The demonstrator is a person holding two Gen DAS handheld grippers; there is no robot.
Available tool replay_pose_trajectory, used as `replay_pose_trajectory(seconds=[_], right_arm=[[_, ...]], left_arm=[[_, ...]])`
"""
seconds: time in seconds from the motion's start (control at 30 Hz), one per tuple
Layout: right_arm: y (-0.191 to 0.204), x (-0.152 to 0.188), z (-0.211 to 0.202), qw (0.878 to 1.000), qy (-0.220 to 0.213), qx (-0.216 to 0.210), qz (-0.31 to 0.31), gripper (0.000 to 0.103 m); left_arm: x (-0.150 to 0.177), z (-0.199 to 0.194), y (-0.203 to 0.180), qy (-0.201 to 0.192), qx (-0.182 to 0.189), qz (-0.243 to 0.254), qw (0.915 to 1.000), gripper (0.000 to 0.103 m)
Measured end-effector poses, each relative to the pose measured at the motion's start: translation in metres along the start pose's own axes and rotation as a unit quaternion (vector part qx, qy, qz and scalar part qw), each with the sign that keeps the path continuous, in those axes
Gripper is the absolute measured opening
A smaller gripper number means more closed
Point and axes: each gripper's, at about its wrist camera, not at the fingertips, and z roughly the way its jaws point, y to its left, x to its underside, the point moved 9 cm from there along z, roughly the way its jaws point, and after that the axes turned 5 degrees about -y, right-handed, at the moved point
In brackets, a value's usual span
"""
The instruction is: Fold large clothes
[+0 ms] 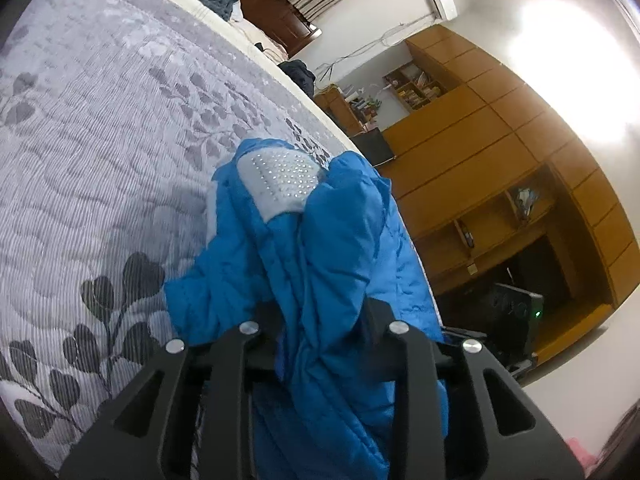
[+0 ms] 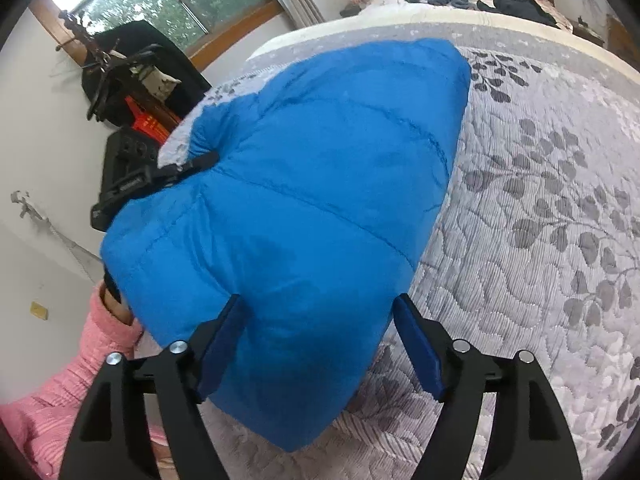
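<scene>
A blue padded jacket (image 1: 320, 240) with a white studded patch (image 1: 280, 182) lies bunched near the edge of the bed. My left gripper (image 1: 320, 314) is shut on a thick fold of it, and the cloth hides the fingertips. In the right wrist view the jacket (image 2: 320, 184) spreads as a broad folded bundle over the quilt. My right gripper (image 2: 320, 320) stands open around its near end; the left blue pad (image 2: 222, 344) touches the fabric and the right pad (image 2: 420, 354) is just clear of it. The left gripper (image 2: 132, 184) clamps the bundle's far left side.
A grey leaf-patterned quilt (image 2: 540, 240) covers the bed. Dark clothes (image 2: 516, 4) lie heaped at its far end. A person's pink sleeve (image 2: 80, 364) is at lower left. Wooden cupboards (image 1: 500, 152) and a black box (image 1: 508, 308) stand beyond the bed edge.
</scene>
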Motion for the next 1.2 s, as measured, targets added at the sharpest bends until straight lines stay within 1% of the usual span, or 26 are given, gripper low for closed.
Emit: replay_pose_trajectory(seconds=[0.07,0.17,0.23,0.27,0.37,0.4,0.43,0.47,0.57,0.67,0.73,0.8,0.87,0.9,0.93,0.97,1.03,1.07,1.13,1.2], right_arm=[[-0.002,0.000,-0.001,1.000,0.001,0.000,0.003,0.077],[0.000,0.000,-0.009,1.000,-0.007,0.007,0.000,0.077],[0.001,-0.002,-0.015,1.000,-0.014,0.004,0.000,0.077],[0.001,-0.002,-0.019,1.000,-0.017,0.001,0.001,0.077],[0.002,-0.002,-0.028,1.000,-0.023,-0.004,0.005,0.077],[0.002,-0.001,-0.031,1.000,-0.025,-0.005,0.006,0.077],[0.002,0.000,-0.033,1.000,-0.026,-0.006,0.008,0.077],[0.002,0.000,-0.034,1.000,-0.026,-0.008,0.010,0.077],[0.001,0.000,-0.038,0.999,-0.029,-0.012,0.017,0.077],[0.001,0.001,-0.039,0.999,-0.030,-0.014,0.021,0.077],[0.000,0.004,-0.039,0.999,-0.029,-0.015,0.025,0.077],[-0.001,0.006,-0.038,0.999,-0.027,-0.018,0.027,0.077],[0.000,0.006,-0.037,0.999,-0.026,-0.020,0.026,0.077],[0.001,0.007,-0.036,0.999,-0.025,-0.022,0.025,0.077],[0.002,0.007,-0.034,0.999,-0.024,-0.024,0.024,0.077],[0.004,0.007,-0.032,0.999,-0.022,-0.026,0.023,0.077],[0.007,0.009,-0.029,0.999,-0.018,-0.029,0.021,0.077],[0.008,0.009,-0.028,0.999,-0.017,-0.030,0.021,0.077],[0.009,0.010,-0.025,0.999,-0.014,-0.034,0.020,0.077],[0.010,0.010,-0.023,0.999,-0.011,-0.036,0.019,0.077]], left_arm=[[0.000,-0.004,-0.001,0.000,-0.006,-0.006,1.0000,0.032],[-0.001,-0.017,-0.007,-0.007,-0.032,-0.001,0.9995,0.038],[-0.002,-0.034,-0.016,-0.021,-0.049,0.010,0.9985,0.042],[-0.003,-0.045,-0.022,-0.032,-0.055,0.016,0.9978,0.046],[0.002,-0.071,-0.044,-0.050,-0.056,0.031,0.9967,0.052],[0.007,-0.078,-0.055,-0.051,-0.055,0.040,0.9964,0.053],[0.013,-0.083,-0.065,-0.051,-0.054,0.050,0.9960,0.056],[0.019,-0.086,-0.074,-0.047,-0.054,0.060,0.9956,0.060],[0.043,-0.085,-0.094,-0.026,-0.057,0.078,0.9950,0.061],[0.063,-0.073,-0.101,0.002,-0.051,0.074,0.9959,0.065],[0.069,-0.066,-0.100,0.015,-0.056,0.075,0.9955,0.065],[0.070,-0.061,-0.093,0.018,-0.067,0.072,0.9950,0.061],[0.070,-0.057,-0.087,0.023,-0.069,0.060,0.9955,0.040],[0.071,-0.054,-0.083,0.026,-0.066,0.051,0.9962,0.036],[0.070,-0.053,-0.081,0.026,-0.063,0.045,0.9967,0.026],[0.070,-0.053,-0.080,0.026,-0.059,0.039,0.9972,0.019],[0.070,-0.058,-0.083,0.023,-0.047,0.033,0.9981,0.013],[0.069,-0.062,-0.087,0.018,-0.041,0.035,0.9984,0.011],[0.070,-0.074,-0.099,0.006,-0.036,0.051,0.9981,0.010],[0.072,-0.083,-0.099,0.000,-0.038,0.056,0.9977,0.010]])
